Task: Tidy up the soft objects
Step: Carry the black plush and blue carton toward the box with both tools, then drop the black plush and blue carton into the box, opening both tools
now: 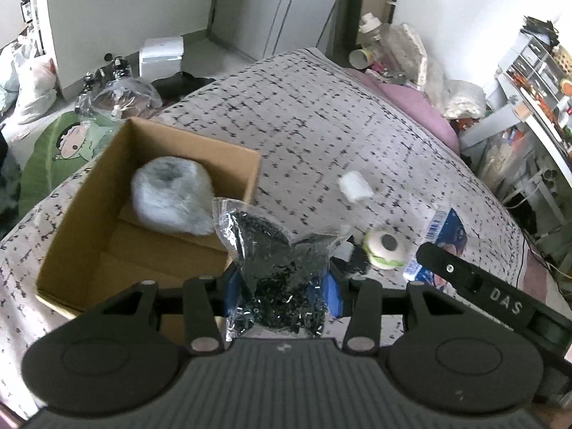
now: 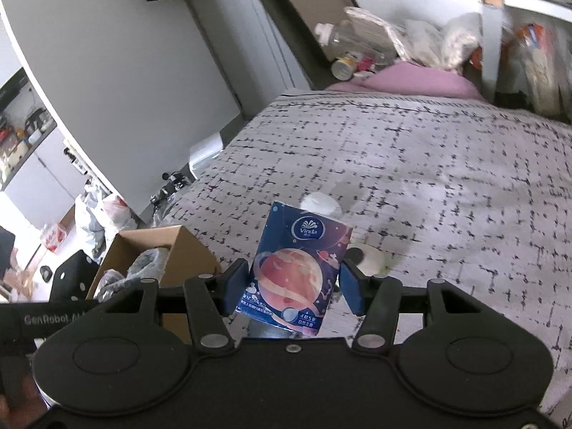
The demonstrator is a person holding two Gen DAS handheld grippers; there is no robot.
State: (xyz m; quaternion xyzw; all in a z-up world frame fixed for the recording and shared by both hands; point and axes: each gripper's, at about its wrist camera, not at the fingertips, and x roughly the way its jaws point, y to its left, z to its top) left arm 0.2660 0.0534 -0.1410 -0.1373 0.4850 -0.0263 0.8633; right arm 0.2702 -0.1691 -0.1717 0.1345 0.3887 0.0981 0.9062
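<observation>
My left gripper (image 1: pixel 280 287) is shut on a clear bag of black scrubbers (image 1: pixel 279 264), held at the near right corner of an open cardboard box (image 1: pixel 71 228). A grey fluffy item (image 1: pixel 171 196) lies inside the box. My right gripper (image 2: pixel 293 291) is shut on a blue Vinda tissue pack (image 2: pixel 296 271), held above the patterned bedspread (image 2: pixel 429 178); the pack also shows in the left wrist view (image 1: pixel 447 236). A round white and green toy (image 1: pixel 384 250) and a small white roll (image 1: pixel 354 186) lie on the bedspread.
The box (image 2: pixel 171 246) stands to the left of the right gripper. A pink pillow (image 2: pixel 411 82) and bags and bottles sit at the bed's far end. Shelves (image 1: pixel 529 82) stand at the right. A white bin (image 1: pixel 161 53) is on the floor.
</observation>
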